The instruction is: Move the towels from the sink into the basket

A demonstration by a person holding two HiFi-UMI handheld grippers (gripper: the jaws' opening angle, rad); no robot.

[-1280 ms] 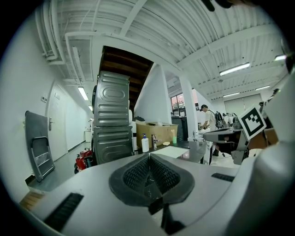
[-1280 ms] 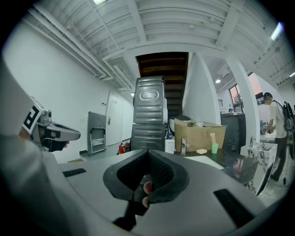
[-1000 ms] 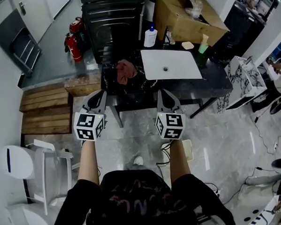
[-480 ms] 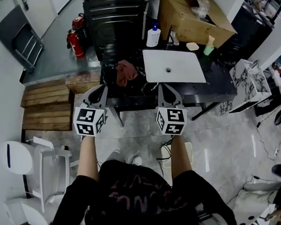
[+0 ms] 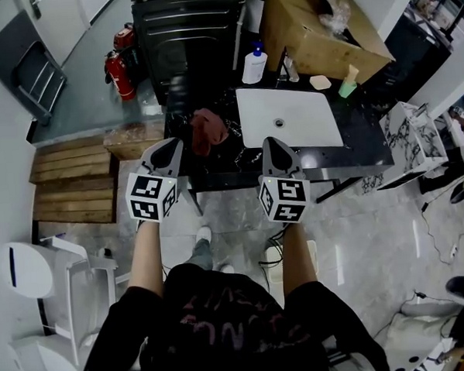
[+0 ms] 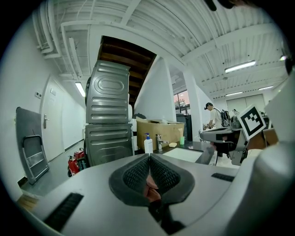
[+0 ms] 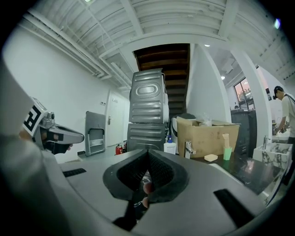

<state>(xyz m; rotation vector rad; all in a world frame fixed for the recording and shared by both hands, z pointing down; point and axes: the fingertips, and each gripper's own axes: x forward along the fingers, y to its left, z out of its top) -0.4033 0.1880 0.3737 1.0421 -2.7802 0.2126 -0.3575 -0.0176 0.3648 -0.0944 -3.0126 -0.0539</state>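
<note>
L gripper (image 5: pixel 166 148) and R gripper (image 5: pixel 275 146) are held side by side at the near edge of the dark worktop (image 5: pixel 361 139), well apart from each other. Both have jaws pressed together and hold nothing. One reddish towel (image 5: pixel 208 130) lies crumpled just ahead of the L gripper, a bit to its right, not touching it. Can't tell from the head view whether it sits on bare worktop or in sth dark. The white sink (image 5: pixel 310 129) is straight ahead of the R gripper. Beyond the sink are a soap bottle (image 5: pixel 254 64) and a cardboard box (image 5: pixel 325 30). The stacked grey machines (image 5: pixel 189 24) stand far ahead of the L gripper, w/ a fire extinguisher (image 5: pixel 117 74) off to its left.
</note>
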